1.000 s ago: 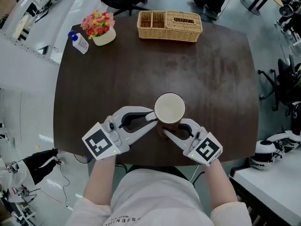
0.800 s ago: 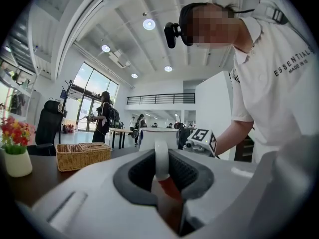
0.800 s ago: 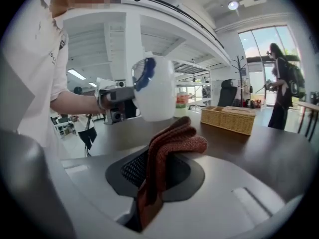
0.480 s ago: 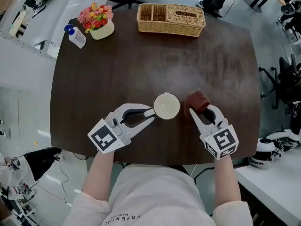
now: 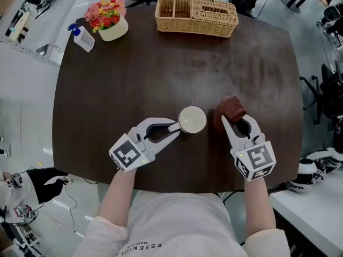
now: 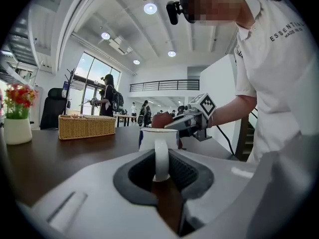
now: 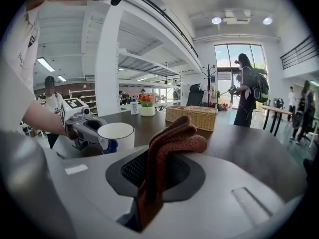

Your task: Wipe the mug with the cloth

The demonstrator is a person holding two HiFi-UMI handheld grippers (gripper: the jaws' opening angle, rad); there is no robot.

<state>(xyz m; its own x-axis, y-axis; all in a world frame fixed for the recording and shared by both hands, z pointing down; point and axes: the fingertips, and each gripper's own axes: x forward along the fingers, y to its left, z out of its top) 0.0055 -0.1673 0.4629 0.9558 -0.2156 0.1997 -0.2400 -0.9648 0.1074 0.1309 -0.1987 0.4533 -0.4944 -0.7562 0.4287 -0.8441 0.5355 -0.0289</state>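
Mug (image 5: 192, 119) looks stiff, slick and breakable, so my left gripper (image 5: 175, 129) is clamped on its handle while it sits on the tabletop (image 5: 161, 63). My right gripper (image 5: 236, 121) pinches the soft, floppy cloth (image 5: 230, 108) just beside the mug.

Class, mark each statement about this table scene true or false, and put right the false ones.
1. The left gripper is shut on the handle of the mug. True.
2. The right gripper is empty. False: it is shut on the cloth.
3. The cloth lies inside the mug. False: it is held beside the mug, to its right.
4. A basket stands at the far edge of the table. True.
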